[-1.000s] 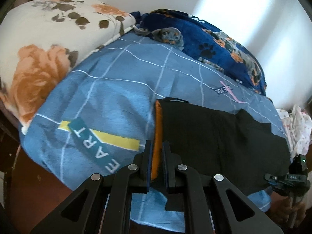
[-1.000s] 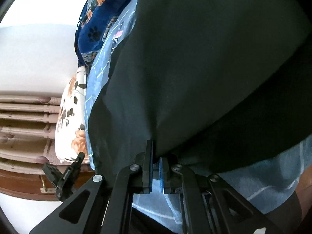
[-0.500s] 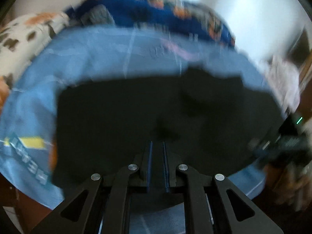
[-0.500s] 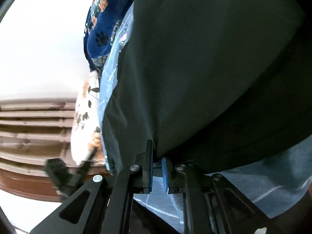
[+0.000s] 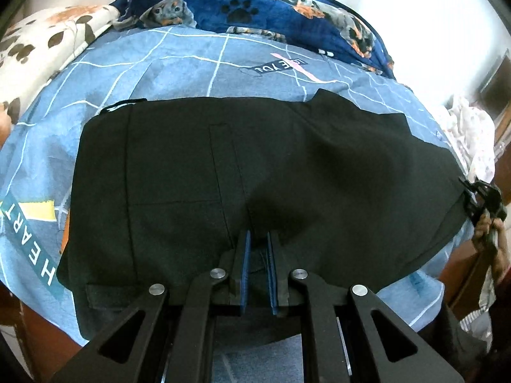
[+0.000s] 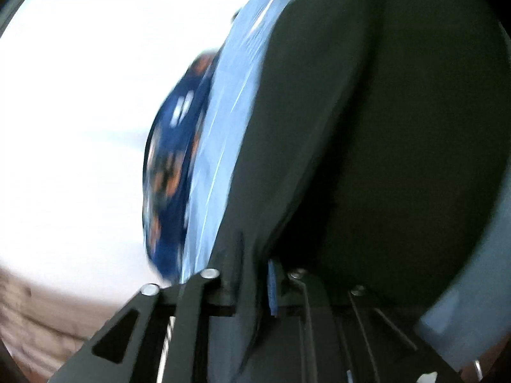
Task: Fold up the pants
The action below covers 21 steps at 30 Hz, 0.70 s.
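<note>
The black pants (image 5: 255, 172) lie spread on a blue bed sheet (image 5: 179, 63), waistband at the left, legs folded at the right. My left gripper (image 5: 258, 239) sits at the near edge of the pants, its jaws slightly apart with black cloth between the blue pads. My right gripper (image 6: 255, 255) is at the other end of the pants (image 6: 399, 127); that view is blurred, and its jaws stand a little apart with cloth at them. The right gripper also shows in the left wrist view (image 5: 485, 198) at the far right edge of the pants.
A dark blue dog-print blanket (image 5: 287, 3) lies along the back of the bed. A floral pillow (image 5: 38, 44) is at the back left. White patterned cloth (image 5: 469, 134) lies at the right. A white wall is behind.
The left gripper has swung from the orange-lined waistband to the middle of the pants' near edge, and its jaws have parted. The pants now lie flatter. The right gripper's jaws have loosened and its view has swung.
</note>
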### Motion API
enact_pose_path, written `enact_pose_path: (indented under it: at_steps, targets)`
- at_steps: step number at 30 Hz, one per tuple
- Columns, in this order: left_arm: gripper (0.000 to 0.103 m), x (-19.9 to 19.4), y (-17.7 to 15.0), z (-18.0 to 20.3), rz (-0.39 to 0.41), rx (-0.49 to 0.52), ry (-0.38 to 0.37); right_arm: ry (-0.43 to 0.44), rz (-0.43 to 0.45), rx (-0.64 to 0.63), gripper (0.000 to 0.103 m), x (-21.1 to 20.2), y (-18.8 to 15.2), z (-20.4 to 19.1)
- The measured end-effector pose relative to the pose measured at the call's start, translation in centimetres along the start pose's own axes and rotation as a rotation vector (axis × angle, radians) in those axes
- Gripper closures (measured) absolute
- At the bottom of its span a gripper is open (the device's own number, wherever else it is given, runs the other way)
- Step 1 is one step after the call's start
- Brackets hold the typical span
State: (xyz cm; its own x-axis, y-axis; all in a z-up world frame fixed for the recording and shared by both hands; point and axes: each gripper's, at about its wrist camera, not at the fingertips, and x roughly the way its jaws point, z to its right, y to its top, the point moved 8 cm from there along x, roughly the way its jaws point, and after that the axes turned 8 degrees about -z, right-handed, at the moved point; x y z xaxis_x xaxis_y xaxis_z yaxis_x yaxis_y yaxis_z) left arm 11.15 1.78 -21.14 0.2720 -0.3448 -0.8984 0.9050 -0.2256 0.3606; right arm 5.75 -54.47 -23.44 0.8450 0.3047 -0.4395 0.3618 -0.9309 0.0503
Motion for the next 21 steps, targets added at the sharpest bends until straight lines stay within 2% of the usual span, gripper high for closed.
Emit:
enact_pose_path:
  at_steps: [2, 4, 7, 9, 11, 14, 16, 19, 21]
  targets:
    - [0.092, 0.0, 0.0, 0.0, 0.002, 0.009, 0.007, -0.008, 0.023, 0.036, 0.102, -1.5, 3.0, 1.6]
    - [0.092, 0.0, 0.1, 0.1, 0.001, 0.019, 0.015, -0.039, 0.027, 0.024, 0.100, -2.4, 3.9, 1.7]
    - [0.092, -0.1, 0.2, 0.0, -0.007, 0.028, 0.024, -0.102, 0.026, -0.078, 0.101, -3.8, 3.1, -0.2]
    - [0.092, -0.1, 0.3, -0.1, -0.011, 0.035, 0.021, -0.109, 0.029, -0.083, 0.101, -5.6, 2.2, -0.3]
    - [0.092, -0.2, 0.2, -0.1, -0.013, 0.045, 0.020, -0.111, 0.030, -0.073, 0.101, -7.1, 1.4, 0.7]
    - [0.092, -0.1, 0.3, 0.0, -0.018, 0.078, 0.037, -0.145, -0.012, -0.043, 0.101, -7.2, 0.8, 3.4]
    - [0.091, -0.1, 0.4, 0.0, -0.022, 0.086, 0.032, -0.084, -0.020, 0.023, 0.102, -7.2, 0.5, 5.0]
    - [0.091, -0.1, 0.4, -0.2, -0.024, 0.079, 0.008, -0.069, -0.009, 0.017, 0.102, -7.0, 0.5, 4.9]
    - [0.091, -0.2, 0.4, -0.3, -0.022, 0.074, -0.004, -0.011, -0.022, 0.082, 0.102, -6.6, 0.6, 5.4]
